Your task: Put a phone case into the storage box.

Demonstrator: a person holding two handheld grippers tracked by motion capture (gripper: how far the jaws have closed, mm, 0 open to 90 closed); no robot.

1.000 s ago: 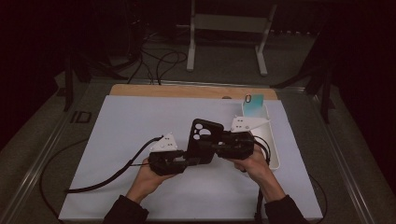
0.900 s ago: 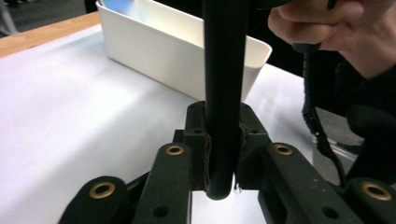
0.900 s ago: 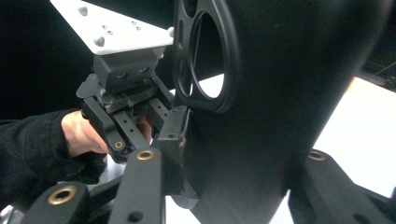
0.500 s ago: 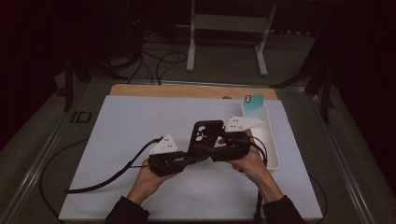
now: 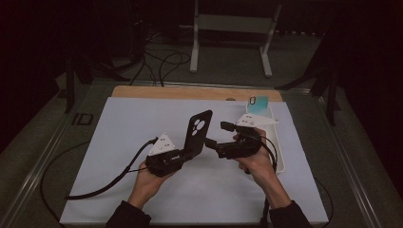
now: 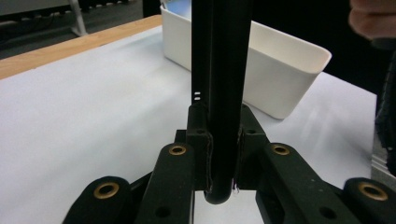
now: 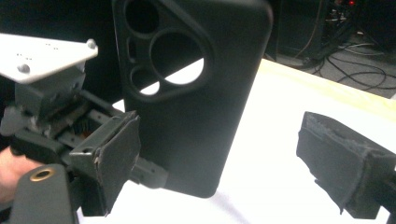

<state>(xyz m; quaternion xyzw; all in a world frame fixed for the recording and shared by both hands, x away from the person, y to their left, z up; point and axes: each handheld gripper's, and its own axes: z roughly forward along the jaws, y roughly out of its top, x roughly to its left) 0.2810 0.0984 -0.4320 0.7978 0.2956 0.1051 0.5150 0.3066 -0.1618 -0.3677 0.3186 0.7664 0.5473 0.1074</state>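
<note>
Upright, phone case point(image 5: 198, 134) clamped in left tool point(image 5: 186, 156).

The room is dim, and most of the light falls on the white sheet point(image 5: 142, 142) that covers the table point(image 5: 190, 92), whose bare wooden edge shows as a strip along the far side. Beyond that edge the dark grey floor point(image 5: 304, 71) carries a pale metal stand point(image 5: 233, 28) with two legs and a tangle of black cables point(image 5: 161, 61), while a dark stand leg point(image 5: 71, 76) rises at the left and another at the right. The far background is black, and a metal rail point(image 5: 38, 171) runs along the left side of the table
</note>
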